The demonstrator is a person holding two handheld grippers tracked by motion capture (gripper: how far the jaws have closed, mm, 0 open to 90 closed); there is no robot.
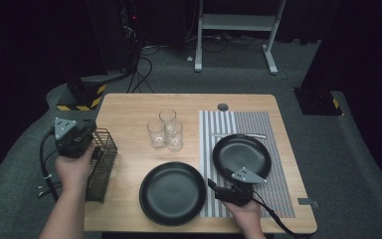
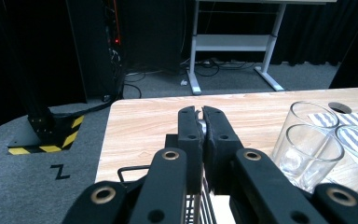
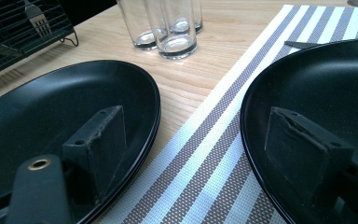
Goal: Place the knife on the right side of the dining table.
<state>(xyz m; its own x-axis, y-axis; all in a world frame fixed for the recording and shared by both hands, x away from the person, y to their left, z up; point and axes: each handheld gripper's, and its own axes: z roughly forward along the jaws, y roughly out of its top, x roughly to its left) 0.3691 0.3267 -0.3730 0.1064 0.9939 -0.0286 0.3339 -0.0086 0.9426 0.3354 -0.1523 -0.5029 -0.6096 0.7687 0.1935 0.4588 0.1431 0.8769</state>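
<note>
My left claw [image 2: 202, 112] is clamped on something small and silvery, too hidden to name, above the black wire rack [image 1: 101, 162] at the bench's [image 1: 129, 107] left edge. My right claw [image 3: 191, 154] gapes, holding nothing, between two glossy black plates: one [image 1: 173, 193] on wood, the other [image 1: 241, 155] on the striped mat [image 1: 278, 149].

The floor [image 1: 179, 79] is grey carpet. A white desk frame [image 1: 236, 22] stands far beyond the left gripper [image 2: 200, 112], by dark curtains [image 2: 307, 32].
</note>
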